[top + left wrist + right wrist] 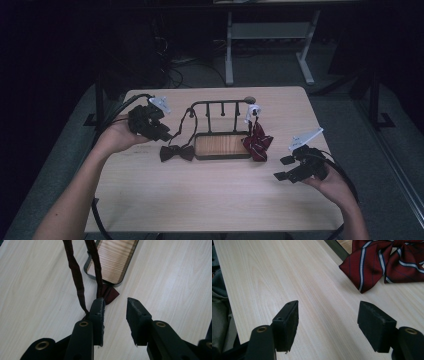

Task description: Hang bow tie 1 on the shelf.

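Lying crosswise beside rack (222, 146), dark bow tie (176, 152), left hand-held gripper (115, 308) and right hand-held gripper (328, 316) both agape.

Table front (210, 200): bare, open passage.
Centre: rack (222, 131) blocks, dark bow tie (176, 152) and striped bow tie (257, 142) flanking it.

A dim lab or recording room: a pale wood counter (215, 195) stands alone on grey carpet (350, 125), lit from above while the surroundings fall into darkness. Behind it, a white-legged desk frame (270, 45) stands over a tangle of loose cables (175, 67) on the floor. Dark stands (375, 100) flank the counter, and cabled handheld rigs point to a data-capture setup rather than a home.
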Action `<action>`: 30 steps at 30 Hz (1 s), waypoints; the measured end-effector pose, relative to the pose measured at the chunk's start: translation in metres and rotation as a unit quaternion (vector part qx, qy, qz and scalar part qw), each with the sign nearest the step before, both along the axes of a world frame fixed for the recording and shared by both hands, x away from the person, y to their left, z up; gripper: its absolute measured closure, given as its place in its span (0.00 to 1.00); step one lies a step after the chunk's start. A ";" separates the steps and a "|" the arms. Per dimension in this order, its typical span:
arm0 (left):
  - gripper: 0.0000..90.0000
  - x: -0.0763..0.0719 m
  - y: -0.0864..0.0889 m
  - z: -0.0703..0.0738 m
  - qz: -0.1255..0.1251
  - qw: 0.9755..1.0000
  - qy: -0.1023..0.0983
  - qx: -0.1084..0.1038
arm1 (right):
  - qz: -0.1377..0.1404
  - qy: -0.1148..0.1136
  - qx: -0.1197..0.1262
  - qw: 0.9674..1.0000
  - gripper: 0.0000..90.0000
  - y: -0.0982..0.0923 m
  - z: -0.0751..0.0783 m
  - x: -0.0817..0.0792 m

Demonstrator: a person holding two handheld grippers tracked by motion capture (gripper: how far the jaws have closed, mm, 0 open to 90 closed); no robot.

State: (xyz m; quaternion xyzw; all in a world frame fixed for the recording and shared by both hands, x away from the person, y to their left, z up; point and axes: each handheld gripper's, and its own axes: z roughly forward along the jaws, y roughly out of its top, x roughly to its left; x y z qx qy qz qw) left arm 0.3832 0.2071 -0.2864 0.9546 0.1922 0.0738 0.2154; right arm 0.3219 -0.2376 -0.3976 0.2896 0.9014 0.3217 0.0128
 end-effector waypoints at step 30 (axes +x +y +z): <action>0.69 -0.015 0.017 -0.026 0.003 1.000 0.013 -0.014 | 0.001 0.008 -0.012 1.000 0.37 0.000 -0.008 0.004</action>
